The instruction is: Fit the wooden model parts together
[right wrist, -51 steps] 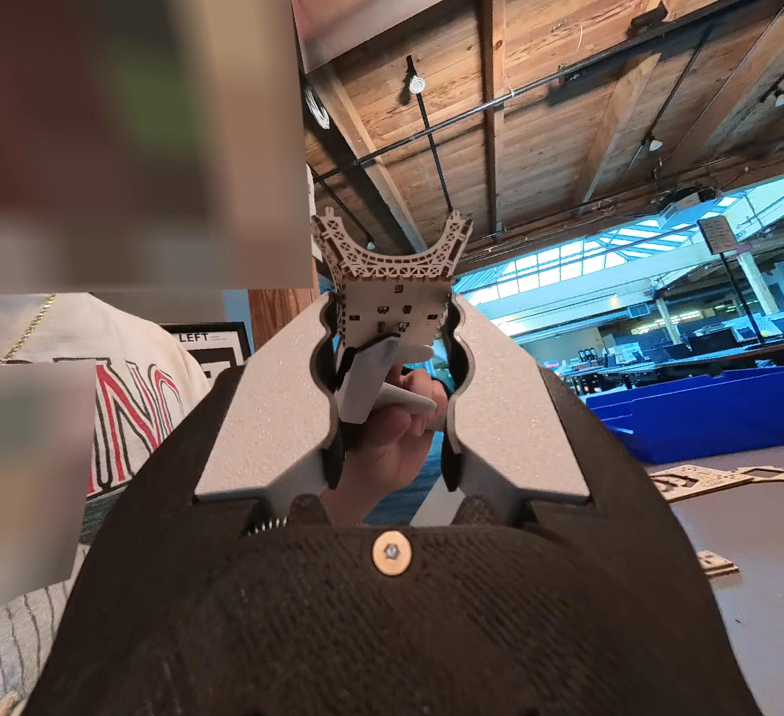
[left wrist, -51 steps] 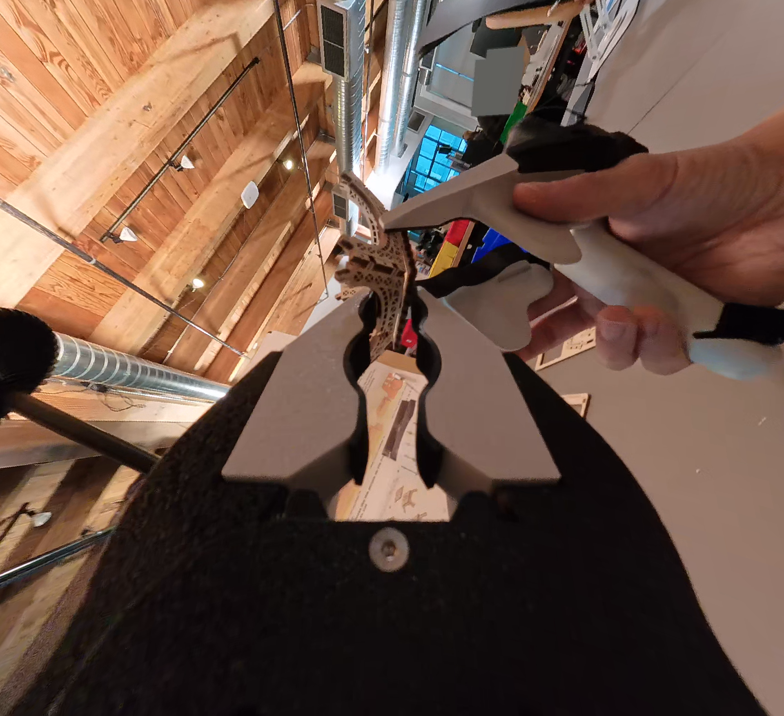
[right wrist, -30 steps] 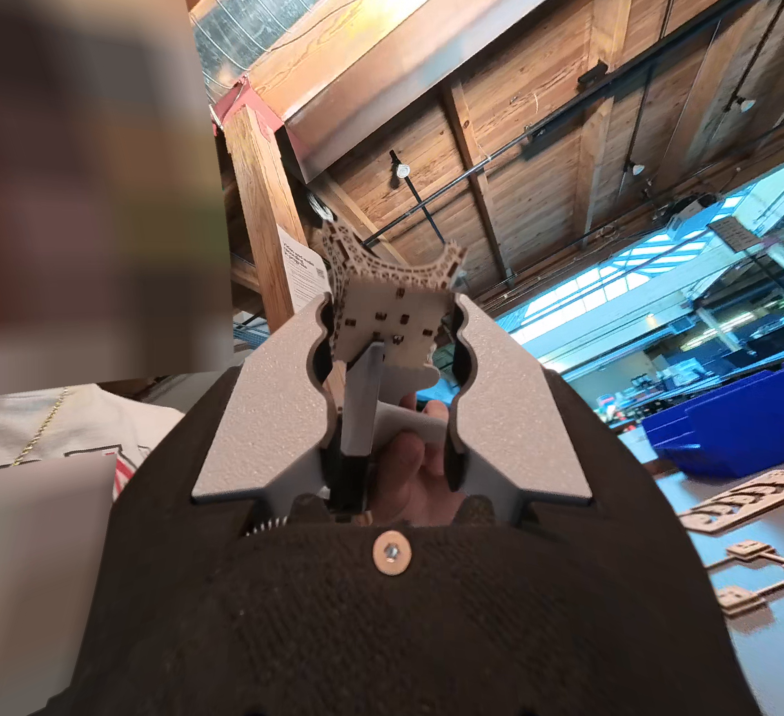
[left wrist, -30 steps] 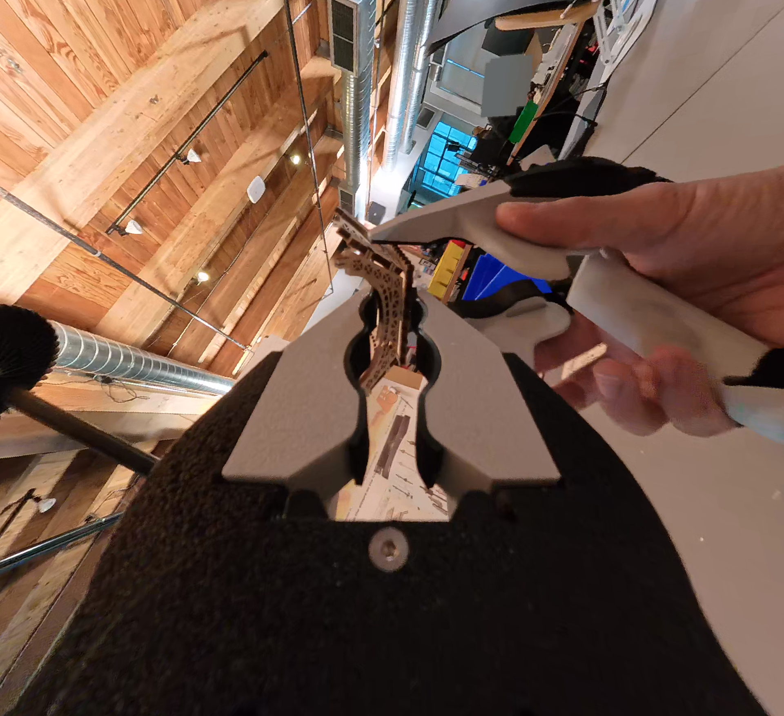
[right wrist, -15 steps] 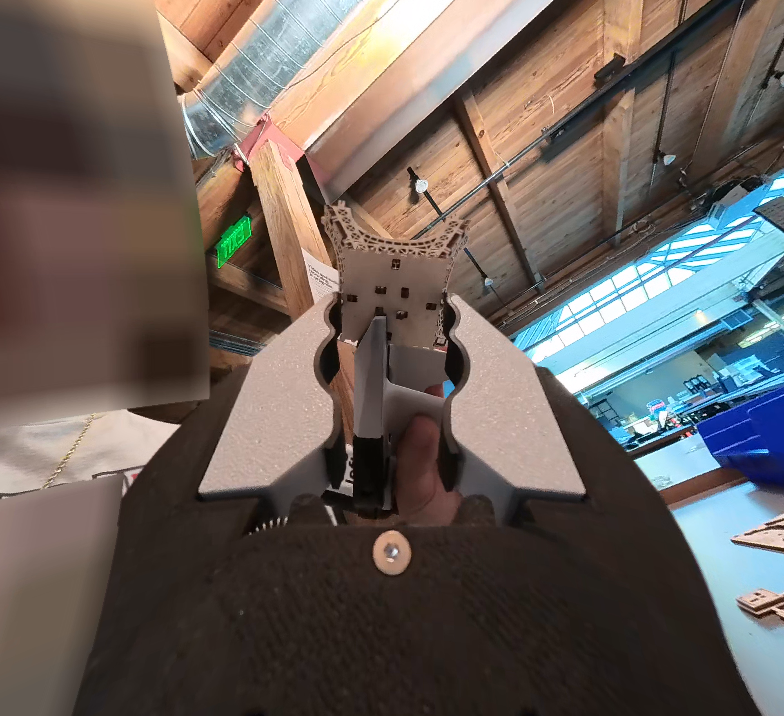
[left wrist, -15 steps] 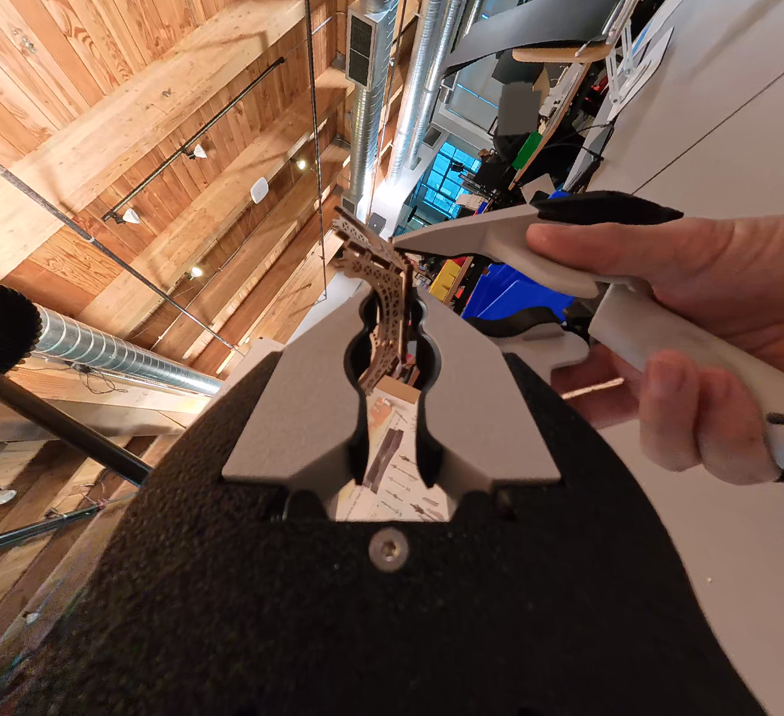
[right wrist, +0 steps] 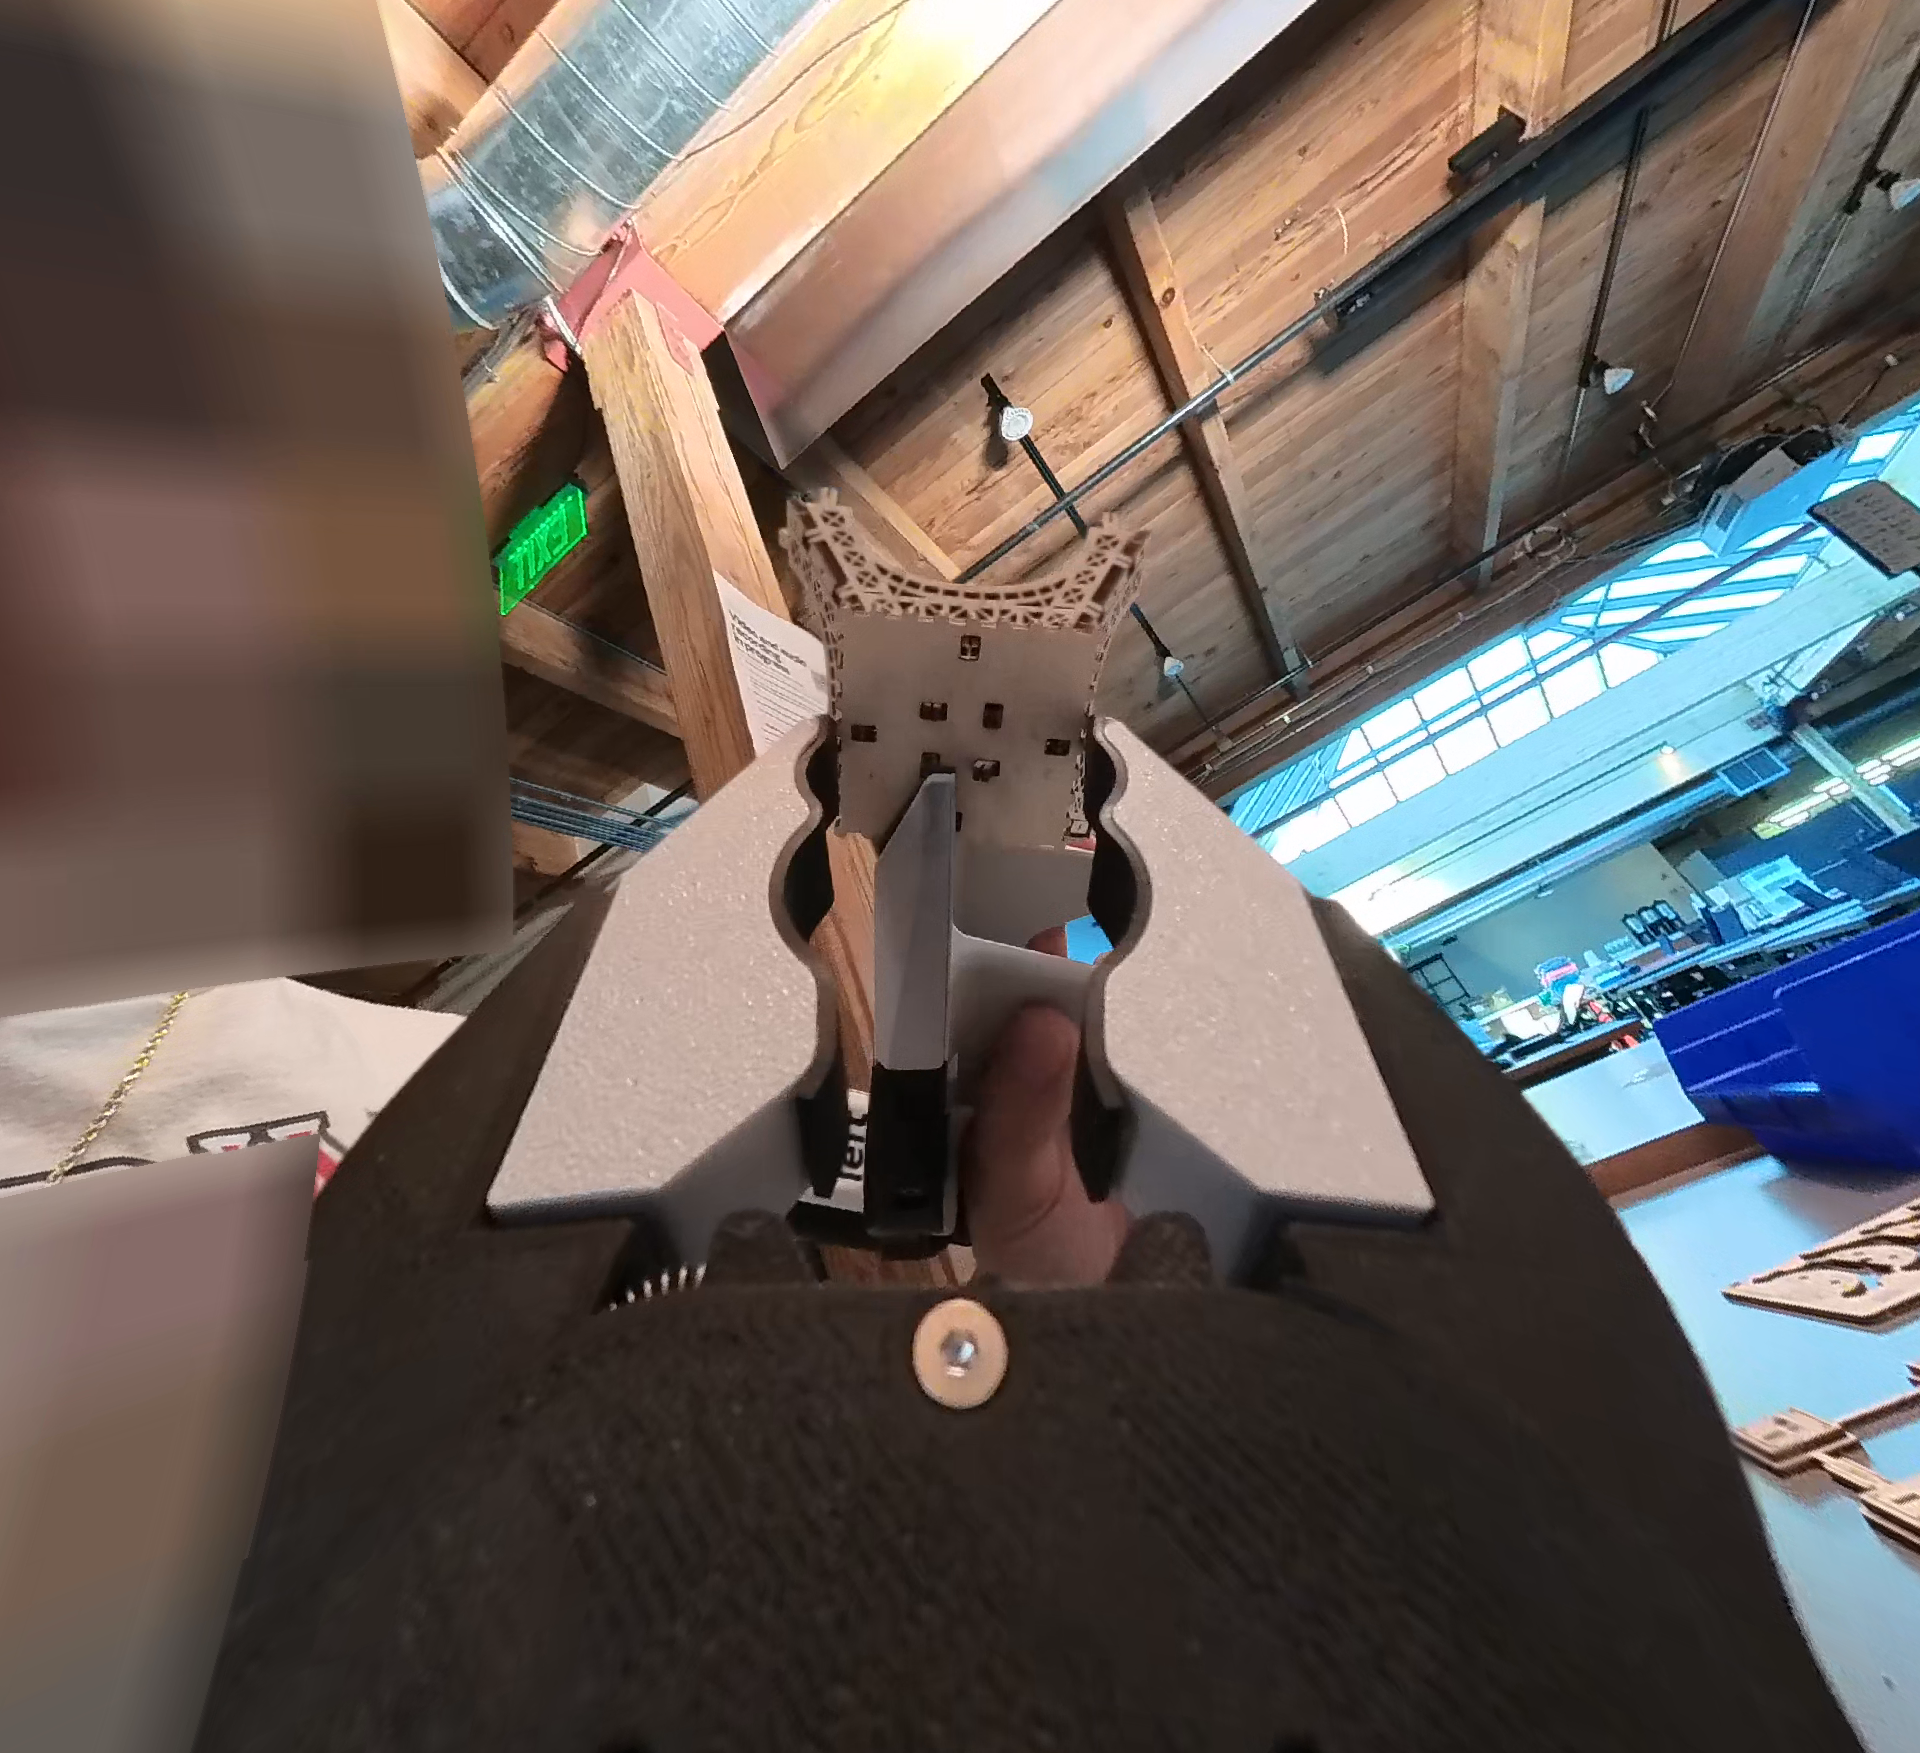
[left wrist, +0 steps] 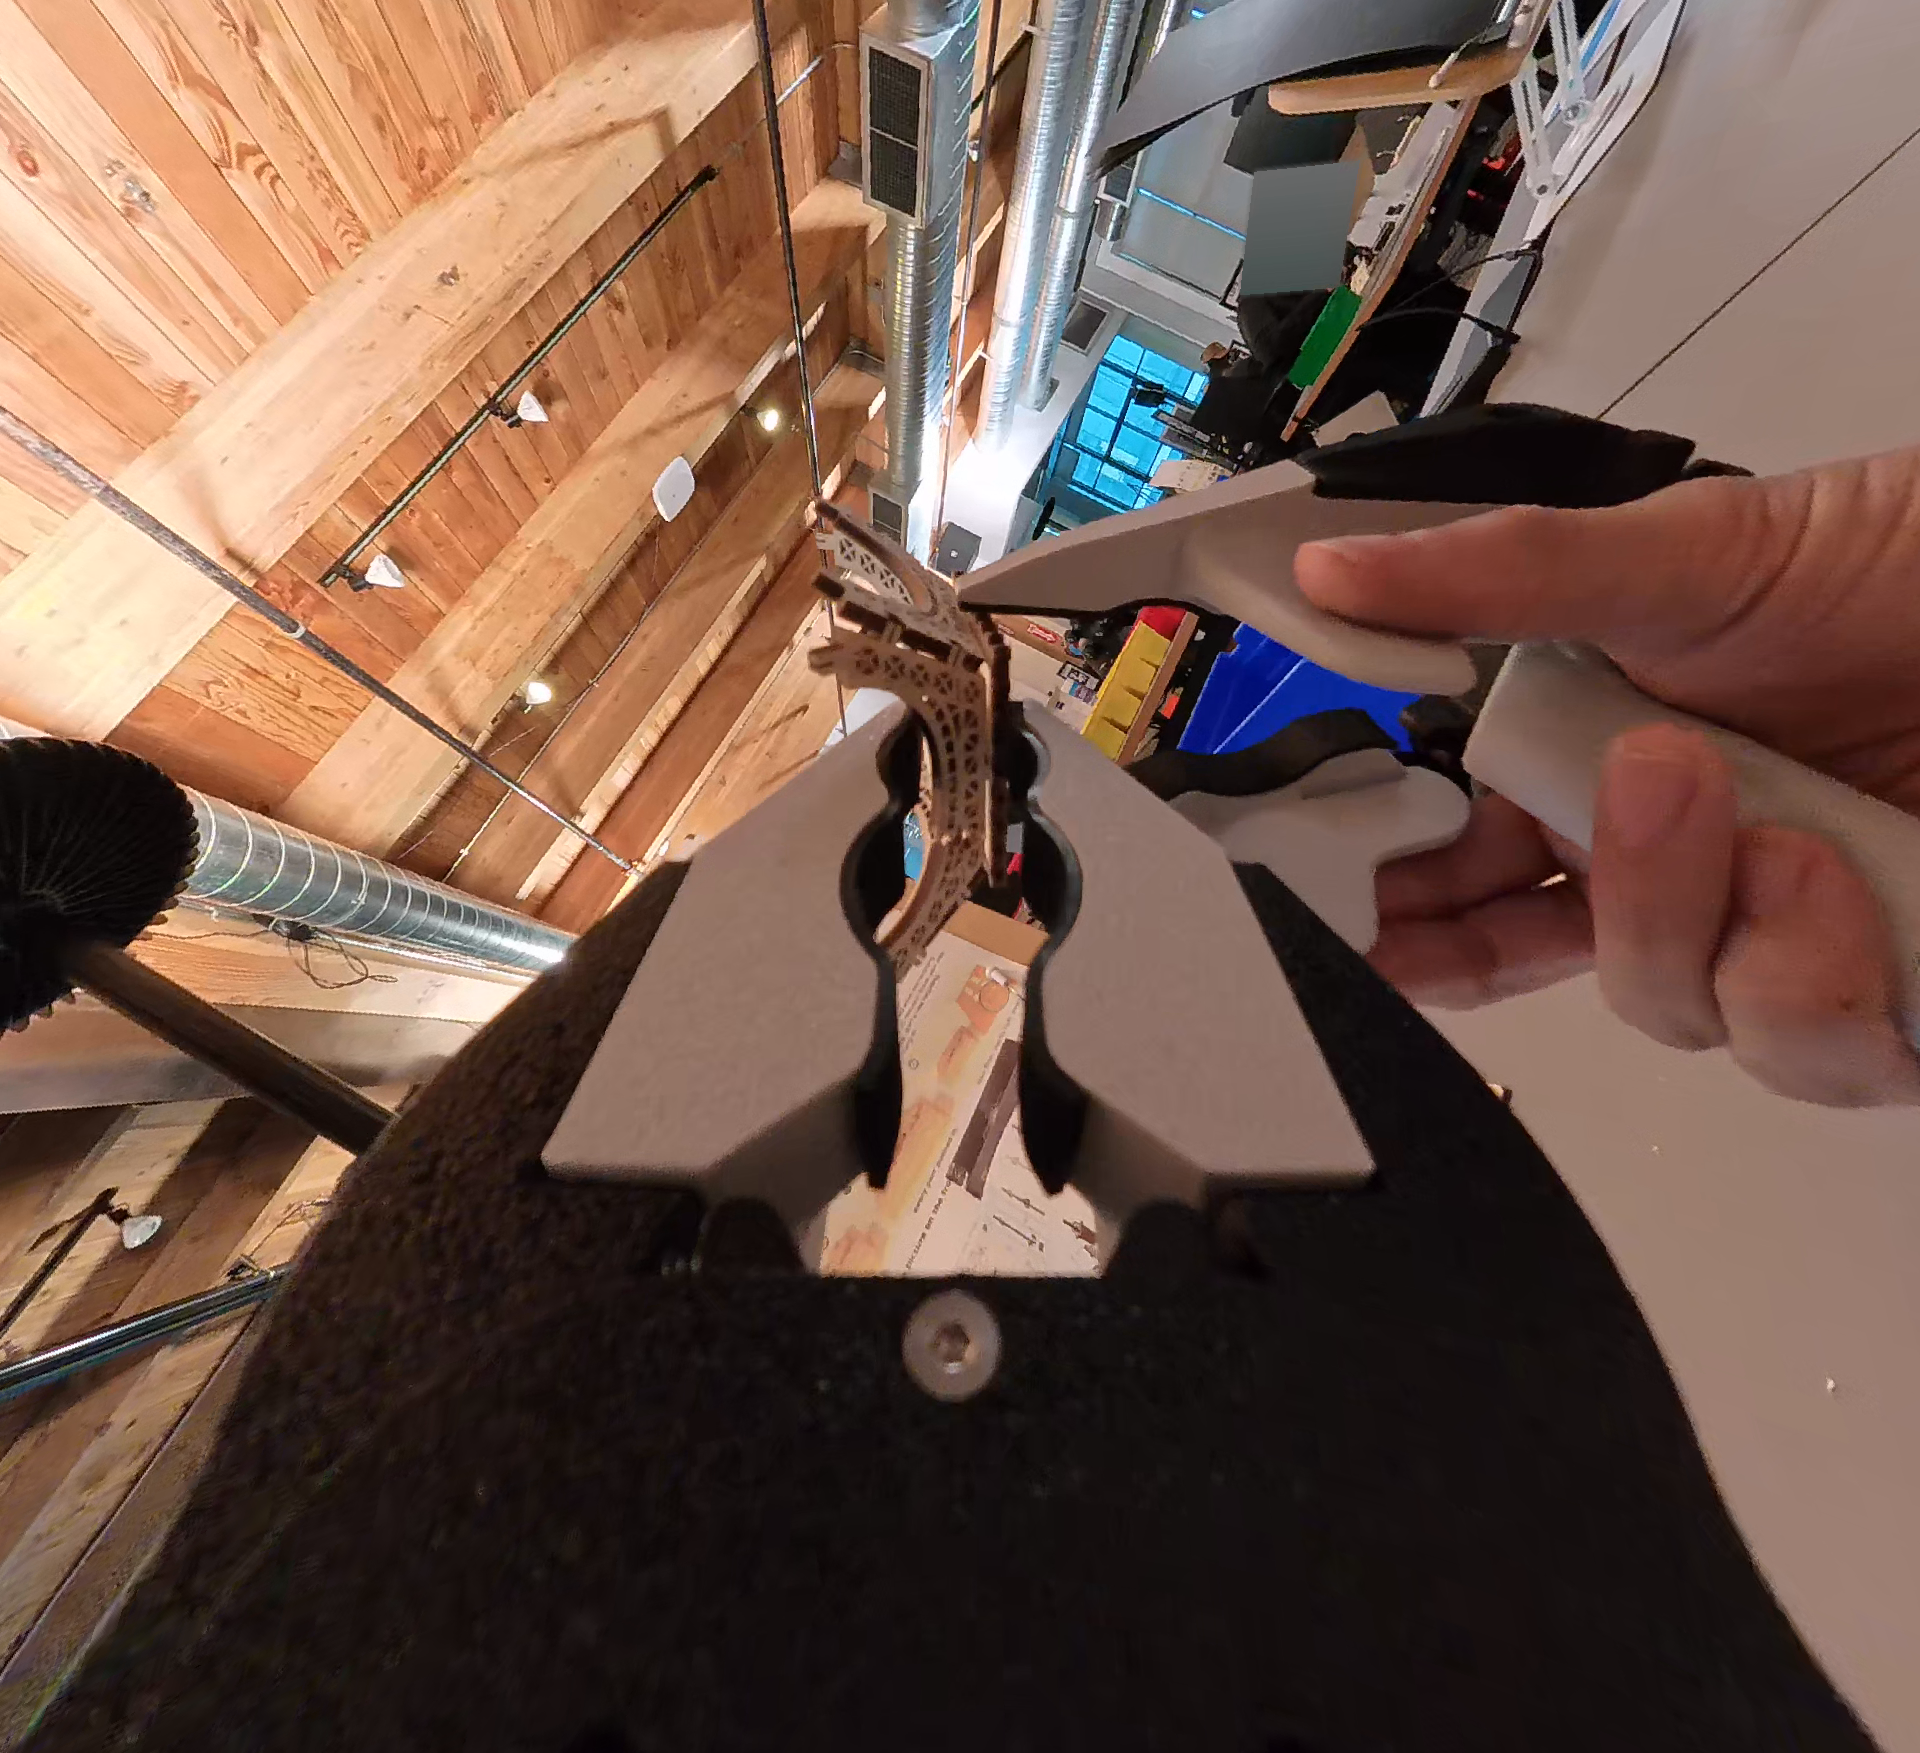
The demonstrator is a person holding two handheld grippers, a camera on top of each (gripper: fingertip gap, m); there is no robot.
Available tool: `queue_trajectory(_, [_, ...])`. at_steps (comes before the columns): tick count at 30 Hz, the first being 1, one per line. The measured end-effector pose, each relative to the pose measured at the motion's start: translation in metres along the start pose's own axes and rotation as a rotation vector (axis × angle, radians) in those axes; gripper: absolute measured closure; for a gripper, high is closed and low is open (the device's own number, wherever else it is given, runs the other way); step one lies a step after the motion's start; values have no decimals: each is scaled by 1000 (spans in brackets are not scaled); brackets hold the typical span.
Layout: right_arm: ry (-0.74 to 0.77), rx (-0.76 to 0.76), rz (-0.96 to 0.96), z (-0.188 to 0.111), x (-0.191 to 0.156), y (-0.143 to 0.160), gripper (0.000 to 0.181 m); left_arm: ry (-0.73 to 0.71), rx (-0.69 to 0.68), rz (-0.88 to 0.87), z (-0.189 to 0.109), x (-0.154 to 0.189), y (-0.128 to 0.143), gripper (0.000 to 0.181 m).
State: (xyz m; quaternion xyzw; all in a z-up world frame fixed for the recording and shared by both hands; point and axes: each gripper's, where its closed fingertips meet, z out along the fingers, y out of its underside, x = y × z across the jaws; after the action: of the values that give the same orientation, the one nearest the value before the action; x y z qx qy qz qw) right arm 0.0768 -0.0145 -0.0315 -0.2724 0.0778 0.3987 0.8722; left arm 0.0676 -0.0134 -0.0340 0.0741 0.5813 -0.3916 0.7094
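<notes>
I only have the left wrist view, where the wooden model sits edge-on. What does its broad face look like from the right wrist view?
Observer: The wooden model shows a flat plate with small square slots, topped by a lattice arch.
Operator: Where does my gripper sit on it?
Observer: A finger of the left hand-held gripper rises edge-on across the plate's lower middle.
Operator: Any loose parts nearby?
Observer: Flat wooden part sheets lie on the table, lower right.
</notes>
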Motion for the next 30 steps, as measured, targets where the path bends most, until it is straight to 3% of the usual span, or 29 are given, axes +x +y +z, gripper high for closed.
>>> queue_trajectory(12, [5, 34, 75, 0, 3, 1, 144, -16, -8, 10, -1, -2, 4, 170])
queue_trajectory(16, [42, 0, 59, 2, 8, 5, 121, -28, 30, 14, -5, -5, -3, 170])
queue_trajectory(20, [41, -25, 37, 8, 3, 9, 114, -28, 86, -69, -8, -9, -12, 170])
queue_trajectory(24, [-10, -55, 35, 22, -14, 16, 125, -44, 184, -223, -14, -18, -21, 170])
queue_trajectory(30, [91, -96, -102, 34, -16, 19, 132, -78, 227, -337, -17, -28, -17, 169])
